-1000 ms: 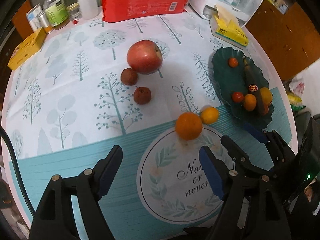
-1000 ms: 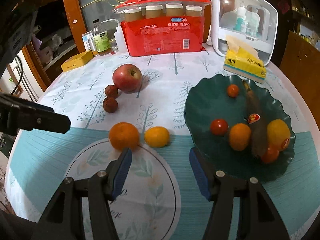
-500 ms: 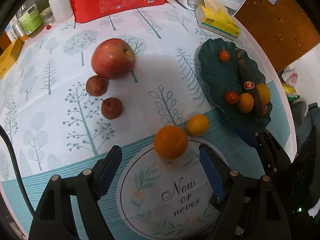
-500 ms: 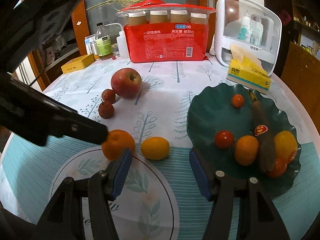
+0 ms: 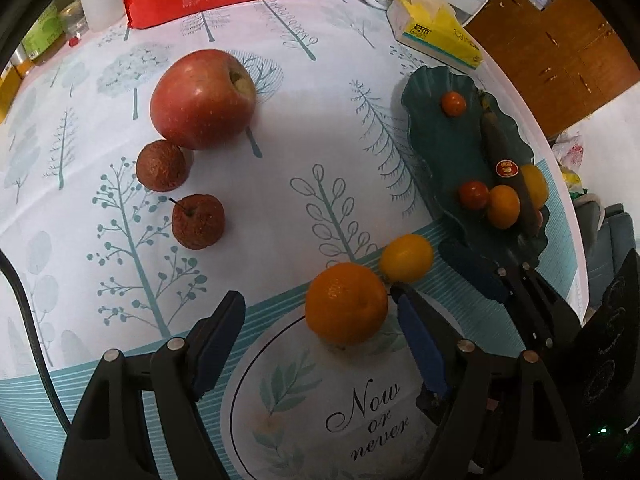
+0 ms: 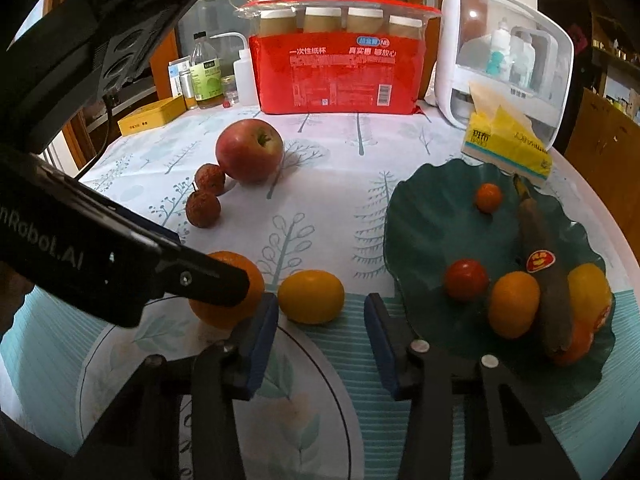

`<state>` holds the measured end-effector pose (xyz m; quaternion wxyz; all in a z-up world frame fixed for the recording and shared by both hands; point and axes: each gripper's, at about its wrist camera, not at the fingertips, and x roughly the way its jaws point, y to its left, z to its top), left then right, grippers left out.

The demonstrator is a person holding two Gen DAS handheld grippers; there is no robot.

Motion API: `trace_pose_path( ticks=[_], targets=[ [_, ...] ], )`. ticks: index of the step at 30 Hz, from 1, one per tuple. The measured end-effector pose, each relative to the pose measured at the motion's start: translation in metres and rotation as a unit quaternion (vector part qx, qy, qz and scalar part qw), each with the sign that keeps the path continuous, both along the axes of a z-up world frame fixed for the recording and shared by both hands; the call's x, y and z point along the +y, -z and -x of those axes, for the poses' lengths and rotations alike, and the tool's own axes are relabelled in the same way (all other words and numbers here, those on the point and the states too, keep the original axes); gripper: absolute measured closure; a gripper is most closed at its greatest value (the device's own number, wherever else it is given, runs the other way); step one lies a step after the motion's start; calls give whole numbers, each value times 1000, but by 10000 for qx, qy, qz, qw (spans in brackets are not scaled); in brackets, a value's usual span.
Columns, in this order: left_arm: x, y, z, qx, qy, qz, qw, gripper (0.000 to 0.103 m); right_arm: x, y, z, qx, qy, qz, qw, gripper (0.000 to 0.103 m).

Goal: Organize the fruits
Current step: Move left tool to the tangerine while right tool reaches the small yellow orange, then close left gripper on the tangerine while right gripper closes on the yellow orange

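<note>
A large orange (image 5: 346,302) and a smaller yellow citrus (image 5: 406,258) lie side by side on the tablecloth. My left gripper (image 5: 320,320) is open, its right finger beside the orange. My right gripper (image 6: 320,316) is open just in front of the yellow citrus (image 6: 311,297), with the orange (image 6: 236,300) partly hidden behind the left gripper's finger. A red apple (image 5: 203,98) and two small brown fruits (image 5: 198,222) lie farther left. A dark green plate (image 6: 424,232) on the right holds several small fruits and a dark banana (image 6: 540,248).
A red pack of paper cups (image 6: 336,76), bottles (image 6: 206,76), a yellow box (image 6: 152,120), a white appliance (image 6: 504,56) and a yellow tissue pack (image 6: 508,144) stand along the table's far side. The table edge curves past the plate on the right.
My left gripper has moved forward and down to the large orange, which now sits by its right finger. My right gripper has come closer to the yellow citrus. Both stayed open.
</note>
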<state>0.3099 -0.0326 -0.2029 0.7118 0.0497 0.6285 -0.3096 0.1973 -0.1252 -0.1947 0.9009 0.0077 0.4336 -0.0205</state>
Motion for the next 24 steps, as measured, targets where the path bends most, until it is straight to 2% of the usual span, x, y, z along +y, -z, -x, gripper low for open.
trace_pose_path(
  ticks=[8, 15, 18, 24],
  targets=[
    [4, 9, -5, 164, -32, 132, 9998, 32, 5, 6, -8, 153, -93, -13, 9998, 65],
    [-3, 13, -5, 186, -29, 144, 9997, 33, 5, 6, -9, 163, -89, 3, 9998, 65],
    [-4, 13, -4, 218, -24, 204, 9996, 38, 4, 6, -9, 171, -63, 4, 9998, 66],
    [-9, 13, 1, 369, -43, 423, 9984, 59, 0, 4, -3, 242, -23, -63, 9997, 66]
  ],
)
